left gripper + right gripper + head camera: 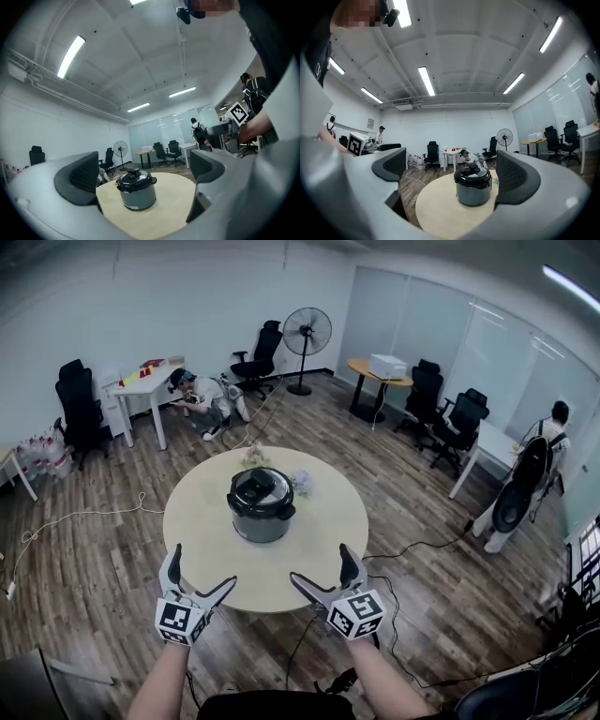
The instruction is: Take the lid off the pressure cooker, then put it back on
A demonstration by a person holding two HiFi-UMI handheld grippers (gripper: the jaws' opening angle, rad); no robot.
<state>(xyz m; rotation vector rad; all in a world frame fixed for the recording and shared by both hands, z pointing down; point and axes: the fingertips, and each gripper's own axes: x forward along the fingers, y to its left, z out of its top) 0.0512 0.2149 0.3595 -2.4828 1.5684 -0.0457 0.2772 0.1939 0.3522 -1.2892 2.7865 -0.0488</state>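
While level, left gripper (202, 568), right gripper (319, 564), splayed

The left forearm (157, 679) and right forearm (386, 682) reach forward side by side from the bottom of the head view, each hand carrying a gripper that points level, away from the body. The left gripper (201, 570) holds its jaws spread wide in a V, its marker cube (180, 620) facing up. The right gripper (321, 566) mirrors it, jaws equally wide apart, neither pair closed on anything.
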